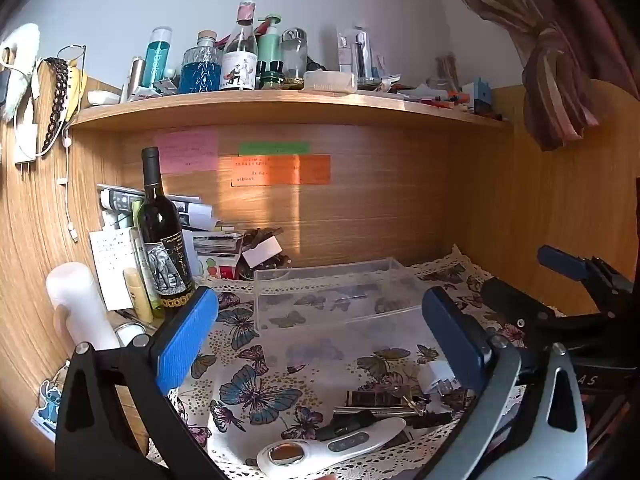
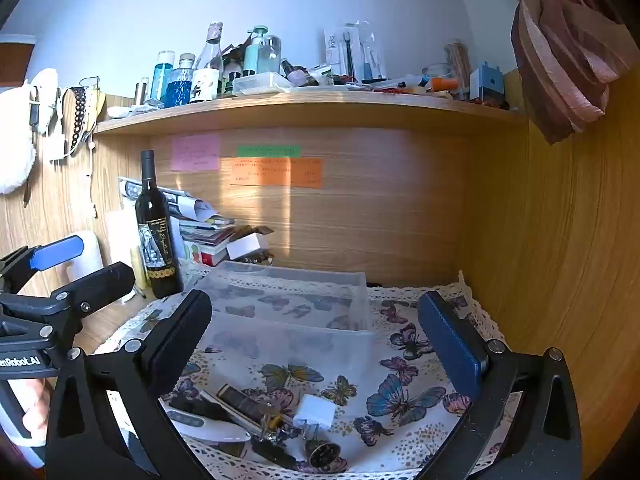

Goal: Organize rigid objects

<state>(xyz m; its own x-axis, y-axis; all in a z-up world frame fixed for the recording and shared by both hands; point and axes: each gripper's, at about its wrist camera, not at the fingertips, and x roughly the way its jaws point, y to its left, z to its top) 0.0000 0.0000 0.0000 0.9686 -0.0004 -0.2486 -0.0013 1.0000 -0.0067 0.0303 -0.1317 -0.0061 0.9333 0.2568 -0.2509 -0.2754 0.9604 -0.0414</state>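
Since the clear plastic bin (image 1: 332, 292) looks empty in the left wrist view, with only the butterfly tablecloth (image 1: 256, 392) showing through its floor, I judge the sorting hardly begun; the small rigid things lie loose on the cloth at the near edge, well short of the bin; among them are a white handheld device with buttons (image 1: 332, 446), a white plug adapter (image 1: 438, 376), a dark flat rectangular piece (image 1: 374, 399) and some keys (image 1: 414, 400); all of it is left to move, if the bin is where it belongs; the left gripper (image 1: 320, 340) has its blue pads spread wide, holding nothing and touching nothing, hanging above the cloth between the pile and the bin; the wine bottle (image 1: 162, 236) stands at the far left, apart from the work; the right gripper's dark frame (image 1: 552, 320) shows at the right edge.

Seen from the right wrist, the same bin (image 2: 296, 300) sits far centre and again appears empty; the plug adapter (image 2: 314, 412), the dark flat piece (image 2: 244, 400), the keys (image 2: 272, 420), the white device (image 2: 208, 428) and a small round dark object (image 2: 324, 454) that I cannot identify are bunched near, low in the view; the right gripper (image 2: 320, 344) is likewise fully spread and grips nothing, its fingers clear of the pile; the left gripper (image 2: 60, 280) shows at the left edge, near the wine bottle (image 2: 158, 232).
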